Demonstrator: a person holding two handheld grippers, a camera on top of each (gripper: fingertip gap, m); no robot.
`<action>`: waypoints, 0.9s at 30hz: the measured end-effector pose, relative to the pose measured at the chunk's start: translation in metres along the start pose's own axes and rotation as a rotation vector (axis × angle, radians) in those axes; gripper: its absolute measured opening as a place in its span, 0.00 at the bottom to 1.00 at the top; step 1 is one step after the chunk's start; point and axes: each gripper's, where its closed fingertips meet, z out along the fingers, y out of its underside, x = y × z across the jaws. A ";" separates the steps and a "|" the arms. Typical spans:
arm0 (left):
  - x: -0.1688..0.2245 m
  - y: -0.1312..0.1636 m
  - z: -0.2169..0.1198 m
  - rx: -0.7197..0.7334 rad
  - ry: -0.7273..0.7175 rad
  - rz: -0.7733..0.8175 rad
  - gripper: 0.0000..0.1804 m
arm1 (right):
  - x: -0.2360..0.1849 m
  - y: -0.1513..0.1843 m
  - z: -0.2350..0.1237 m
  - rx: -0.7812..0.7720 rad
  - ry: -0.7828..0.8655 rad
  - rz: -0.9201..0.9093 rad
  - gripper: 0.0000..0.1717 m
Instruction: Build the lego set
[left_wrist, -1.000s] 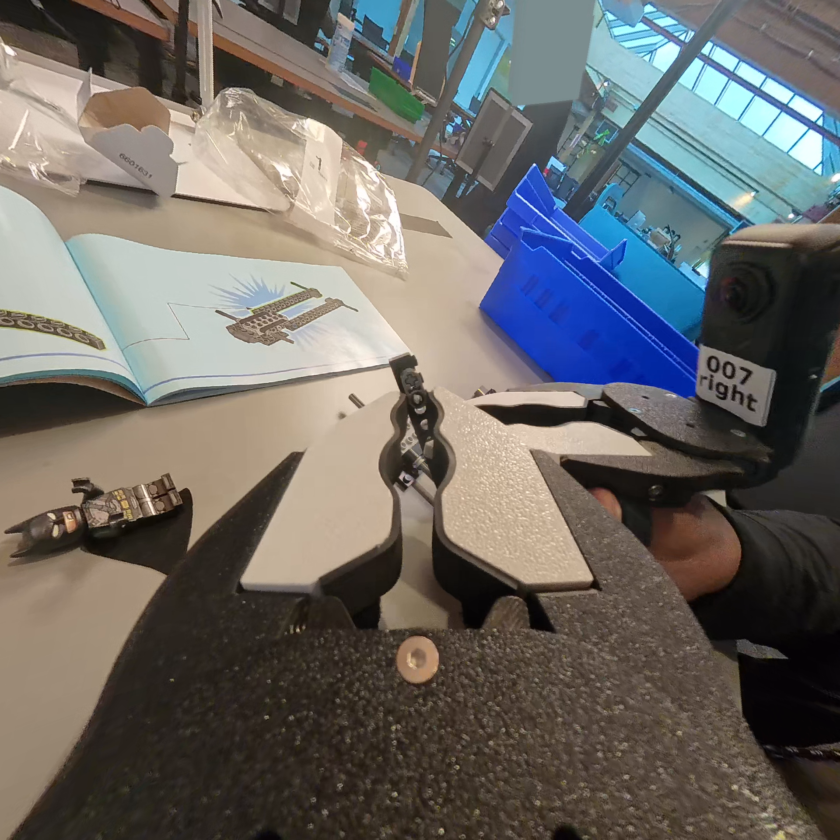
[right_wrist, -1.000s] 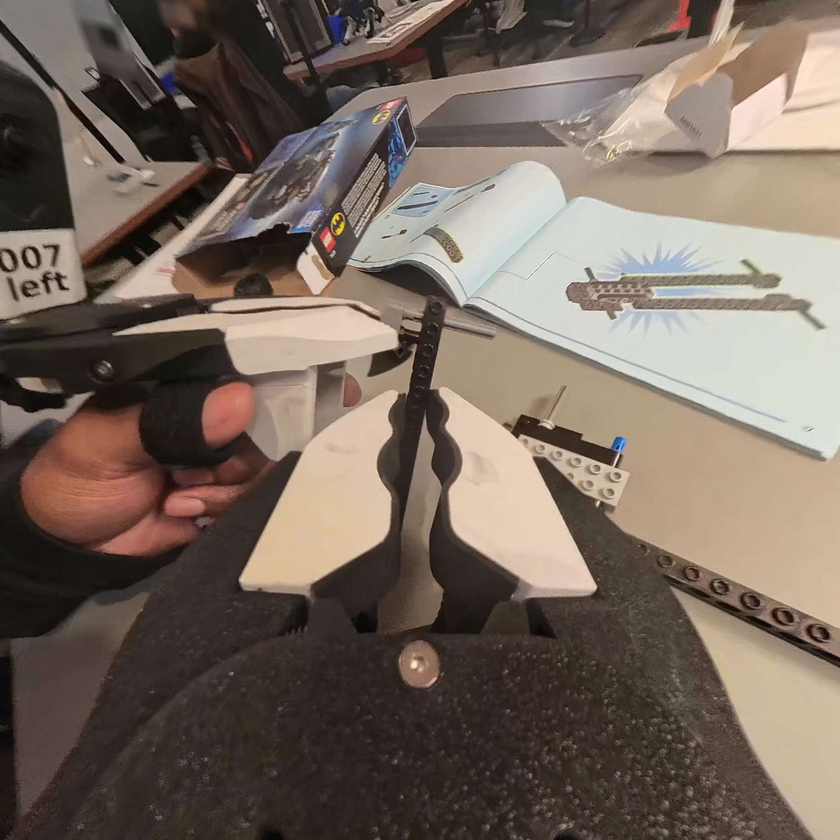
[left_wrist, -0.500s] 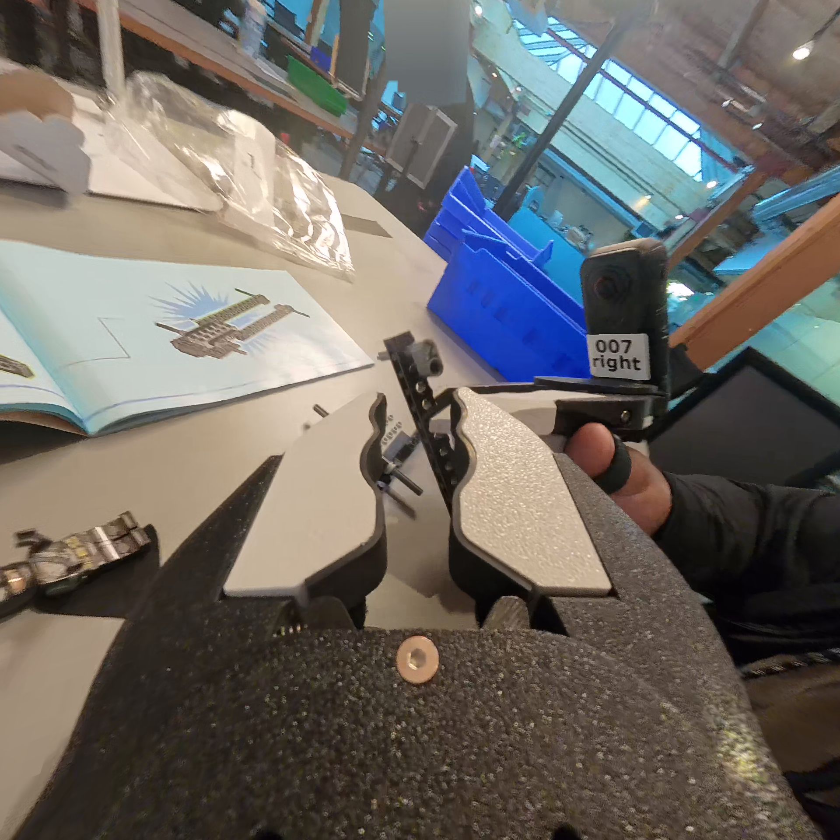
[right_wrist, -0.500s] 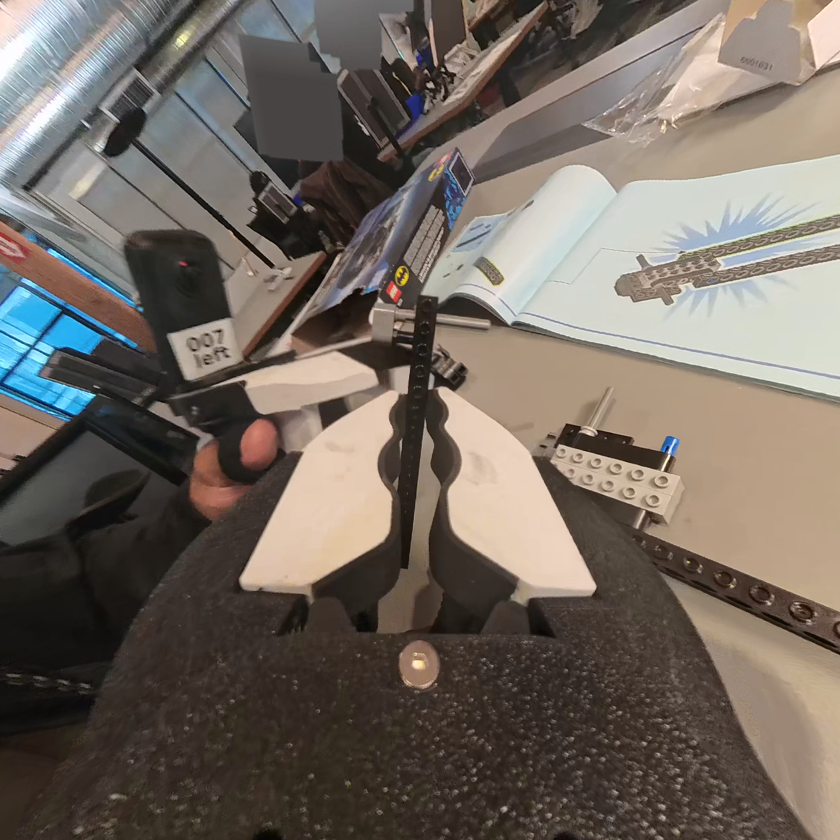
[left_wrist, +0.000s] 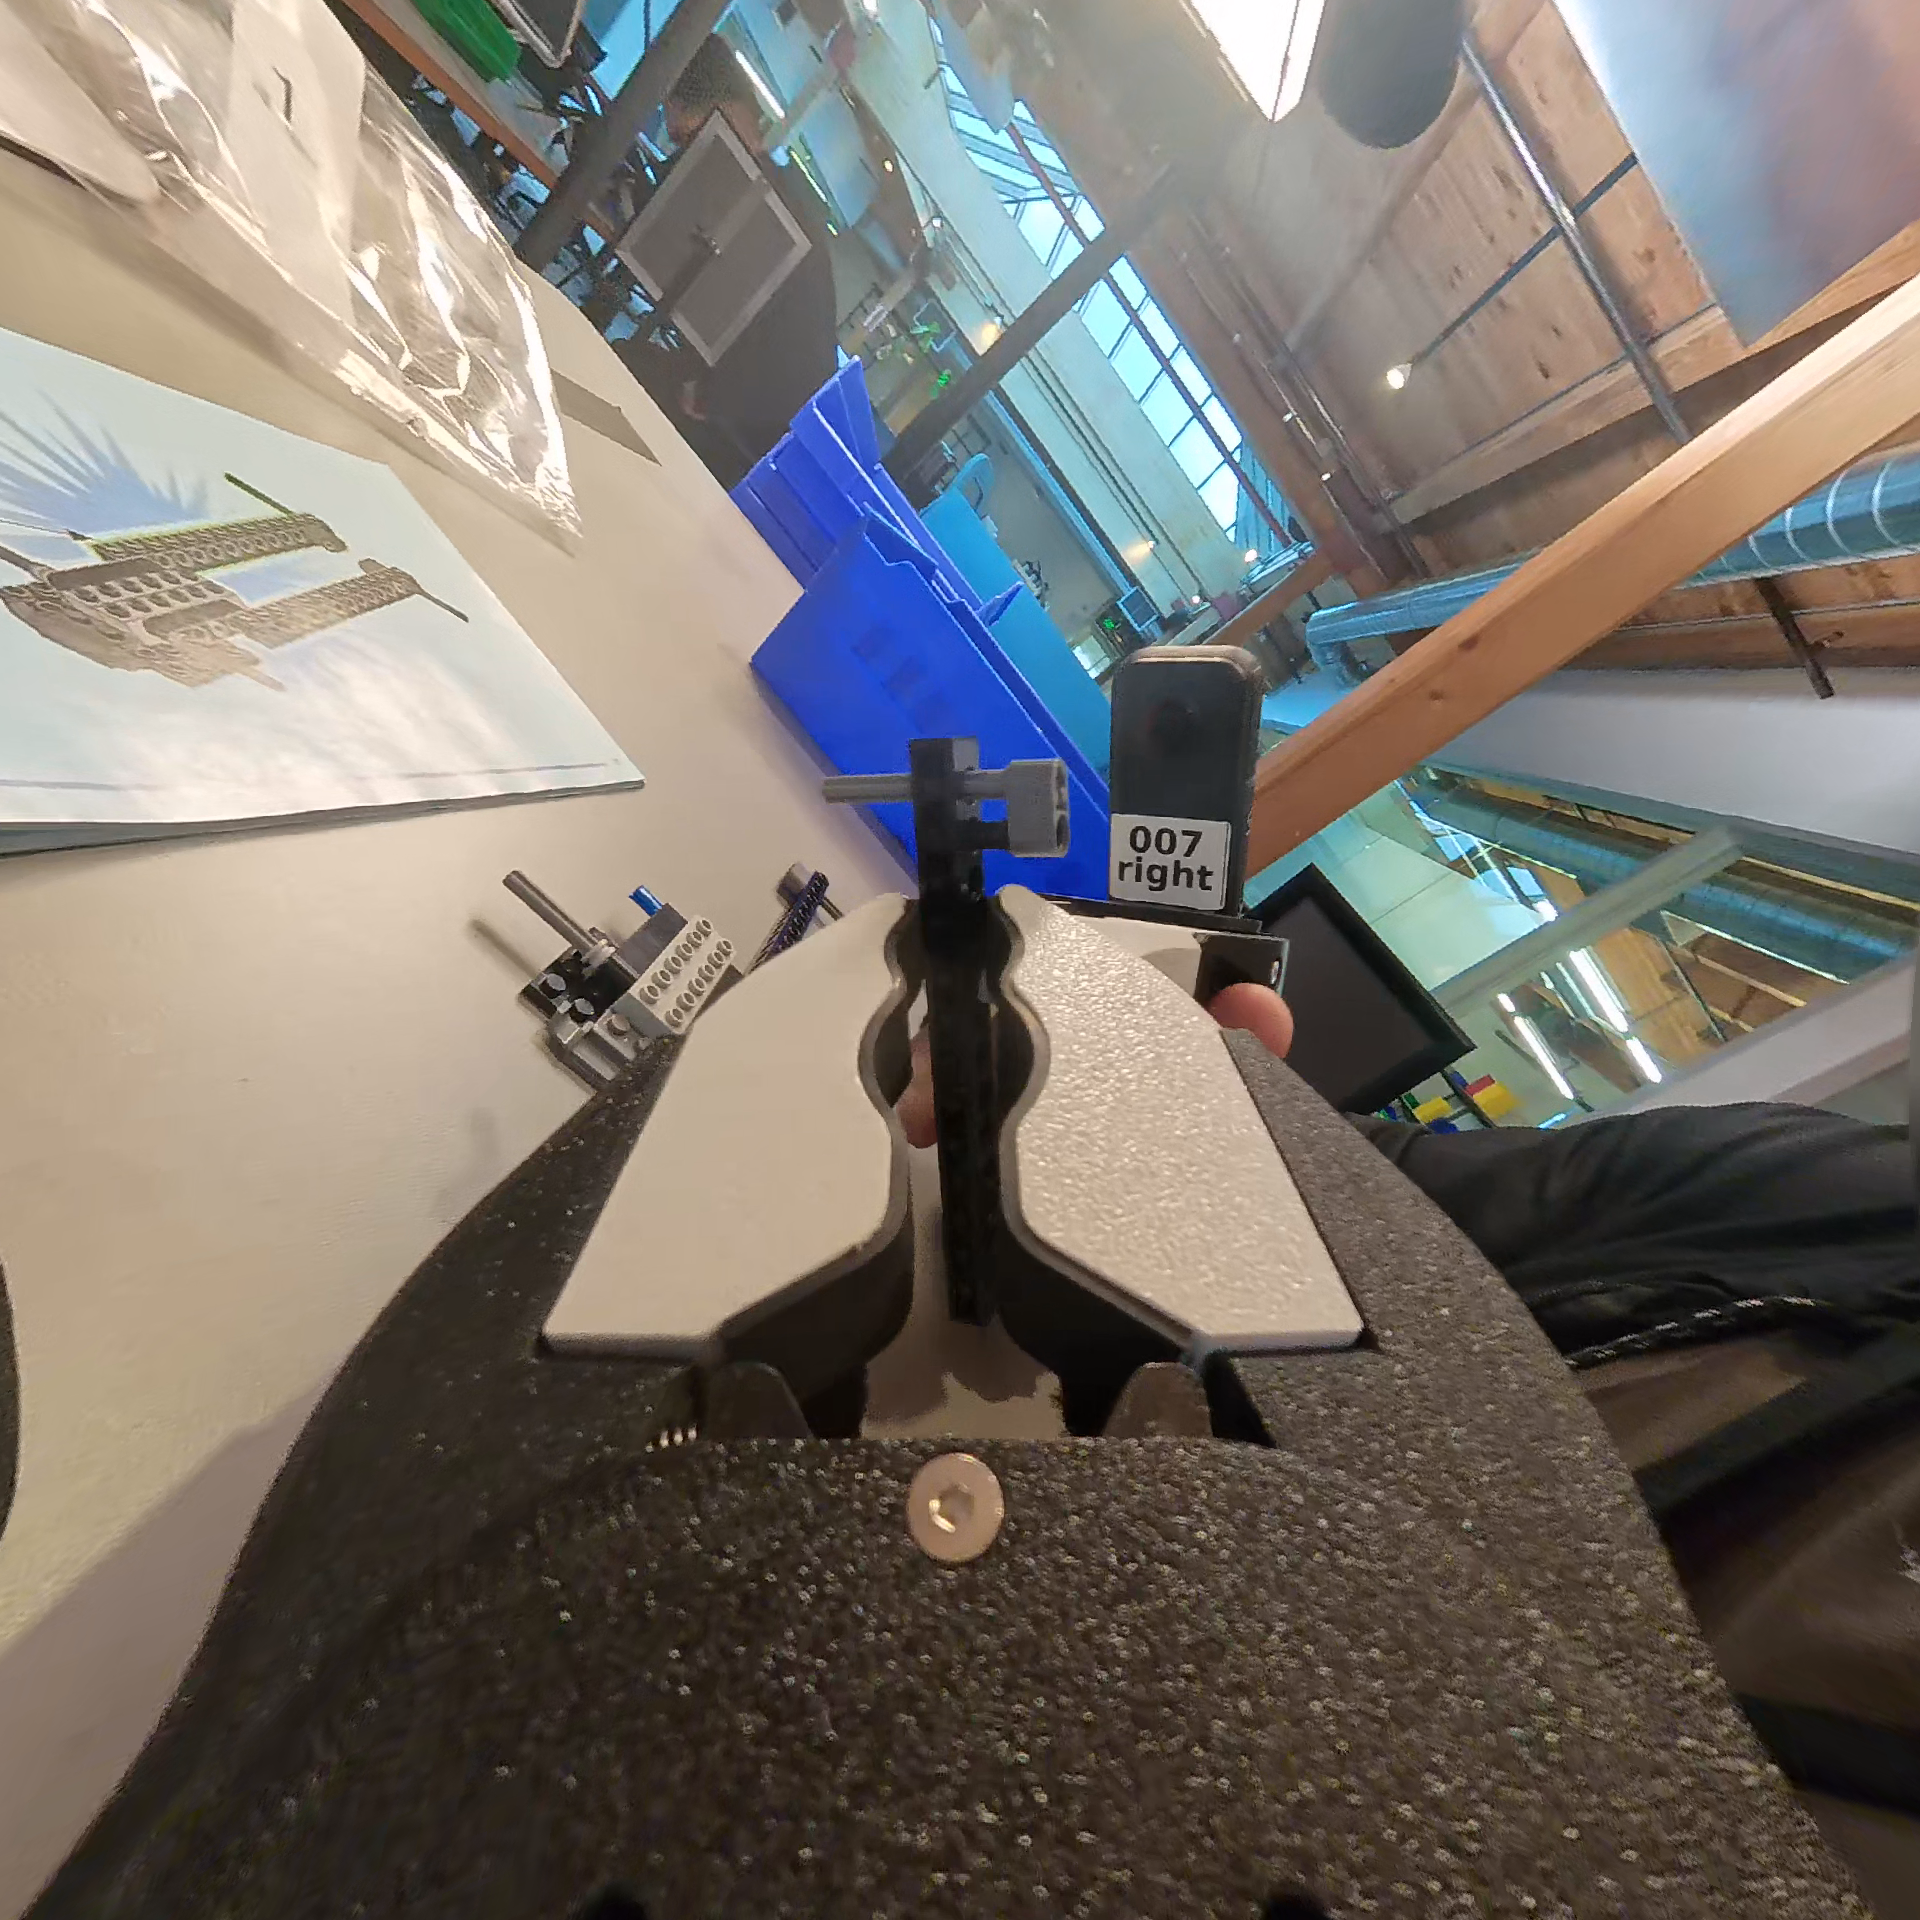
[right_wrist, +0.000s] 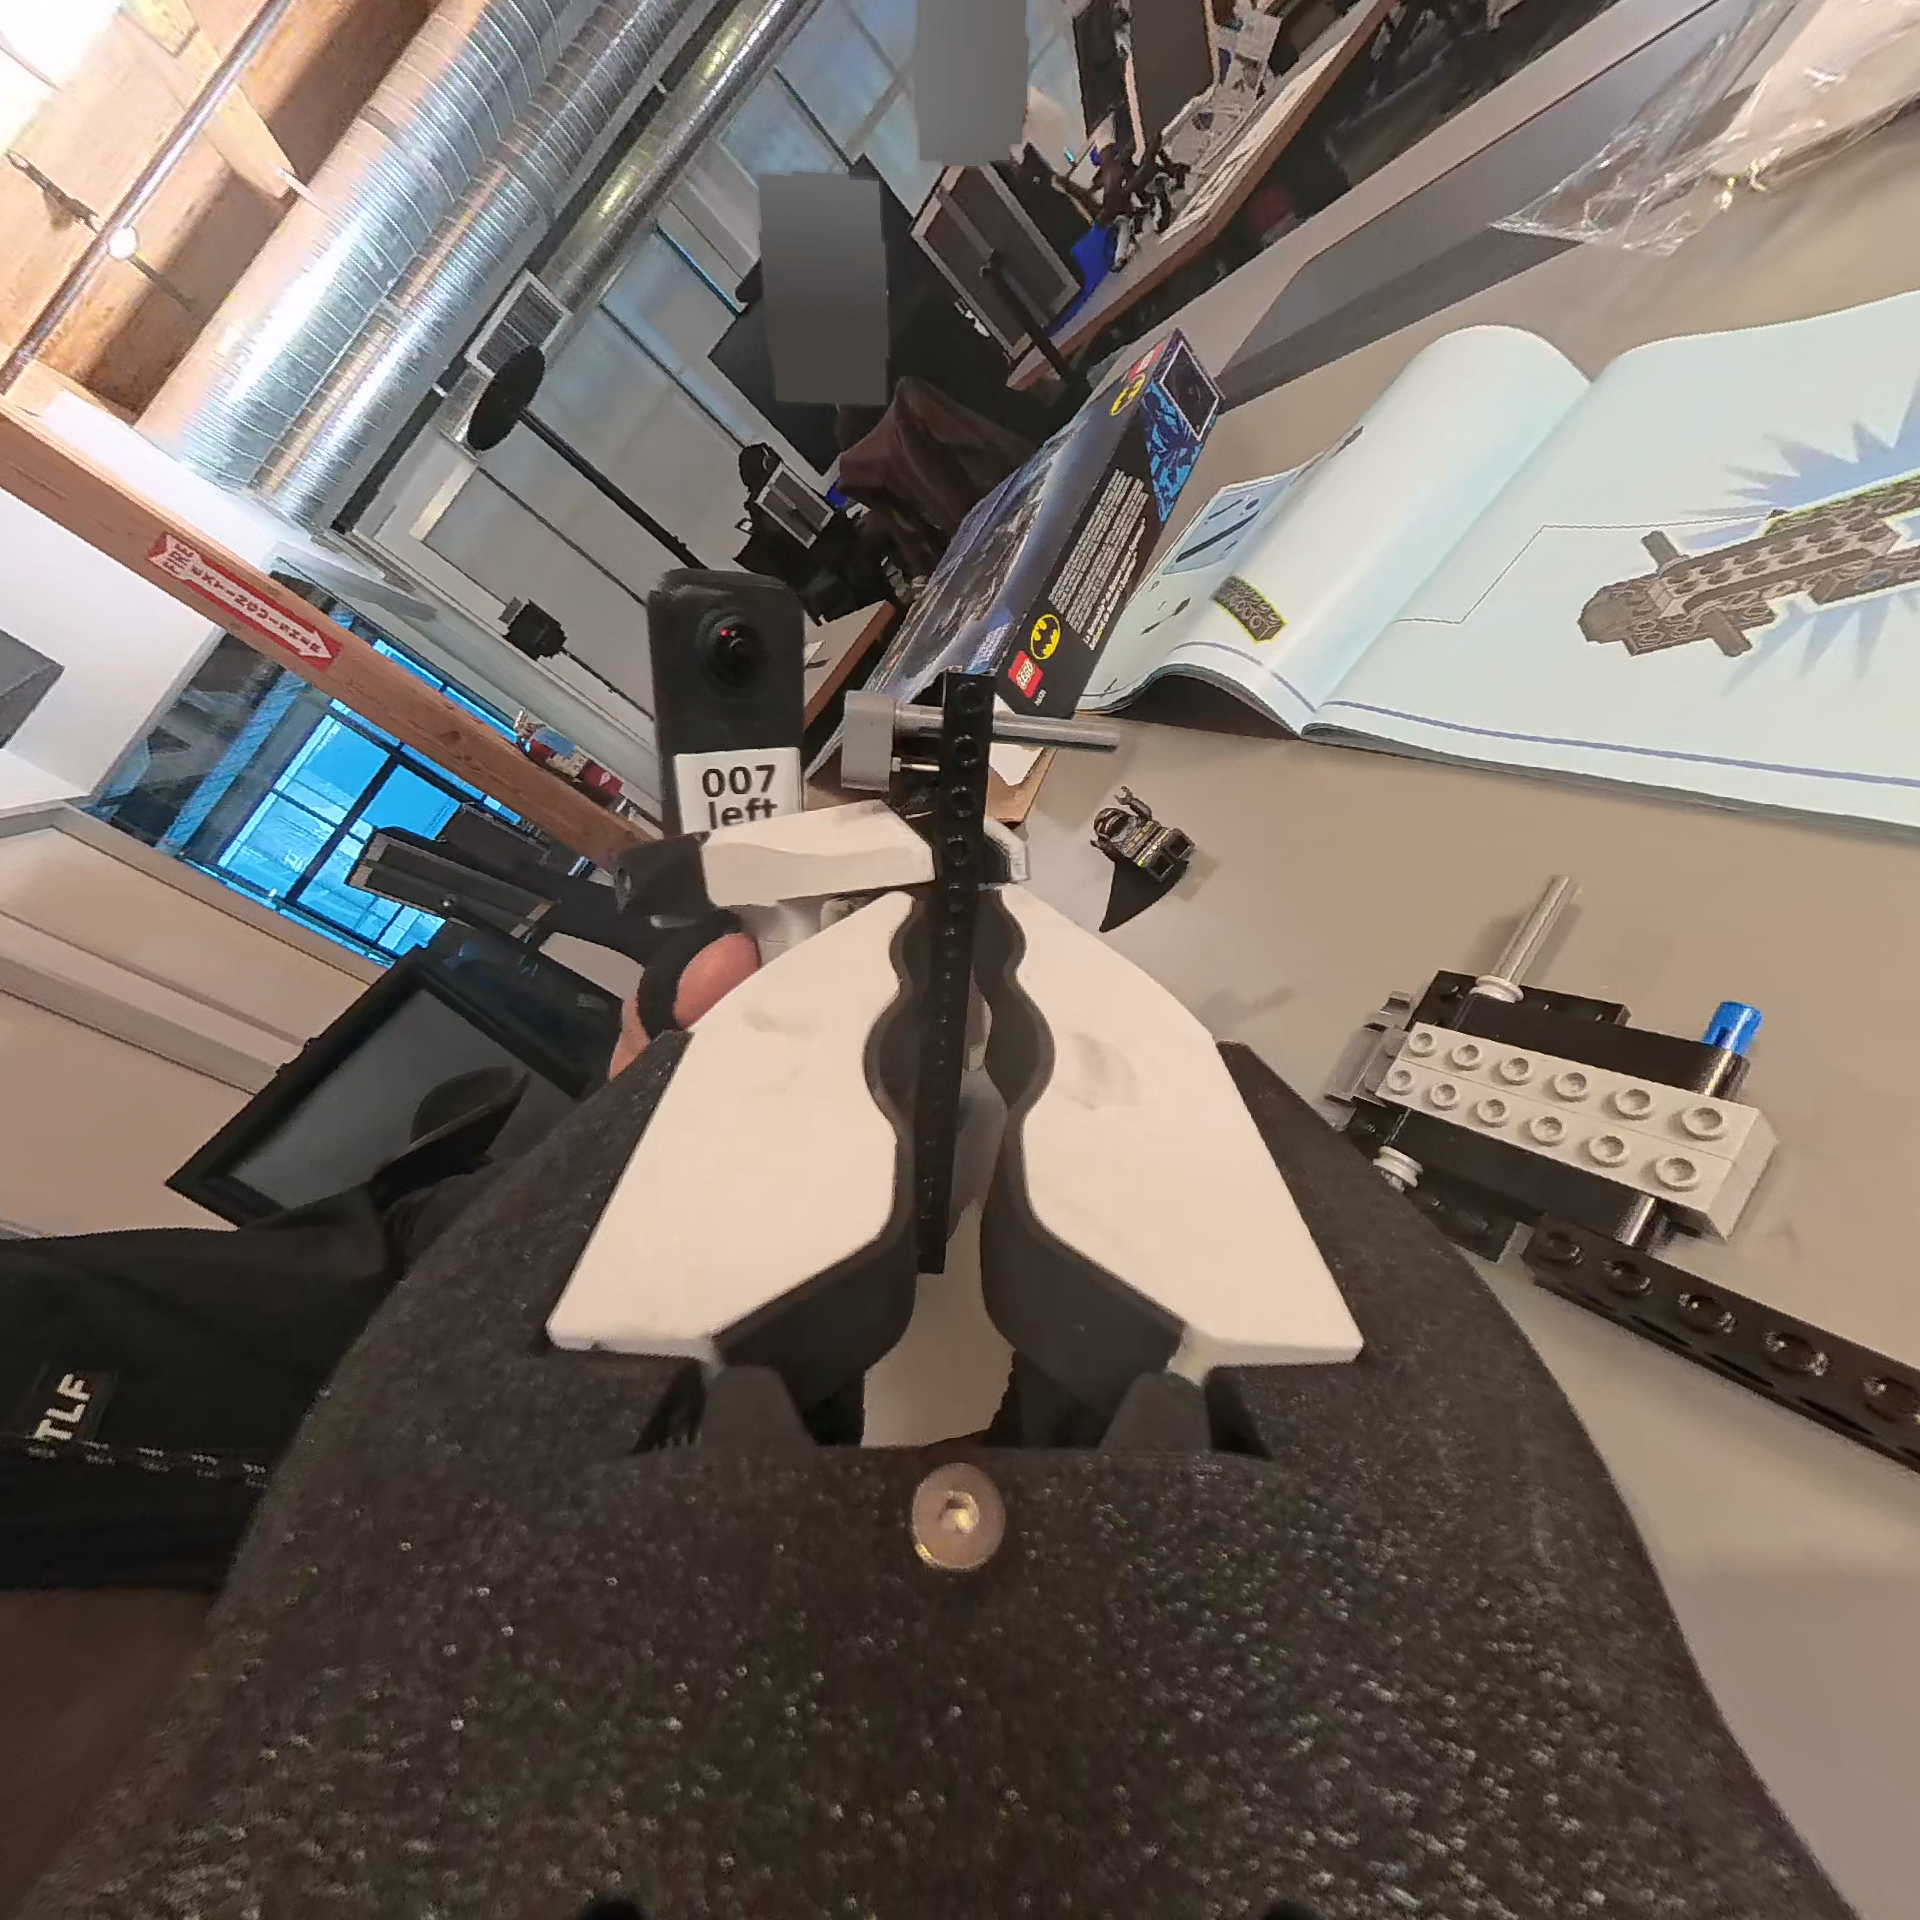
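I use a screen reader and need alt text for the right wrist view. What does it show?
The right gripper clamps a black holed beam upright, with the left gripper gripping it higher up, below a grey pin. A brick assembly and open booklet lie on the table.

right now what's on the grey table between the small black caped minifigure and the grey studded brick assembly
Bare grey table between the black caped minifigure and the grey studded brick assembly, shown in the right wrist view.

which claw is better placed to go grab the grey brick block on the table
Likely right: both claws clamp the black beam, but the grey brick block lies close beside the right claw, farther off in the left claw's view.
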 end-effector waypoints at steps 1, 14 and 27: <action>0.000 0.000 0.000 0.001 0.008 -0.005 0.06 | 0.000 0.000 0.000 -0.002 0.001 -0.006 0.05; 0.000 0.000 -0.004 -0.003 -0.034 0.081 0.06 | -0.008 -0.013 -0.007 -0.007 -0.014 -0.130 0.23; 0.006 0.013 0.003 -0.076 -0.048 0.207 0.06 | -0.010 -0.012 -0.010 -0.044 -0.076 -0.054 0.24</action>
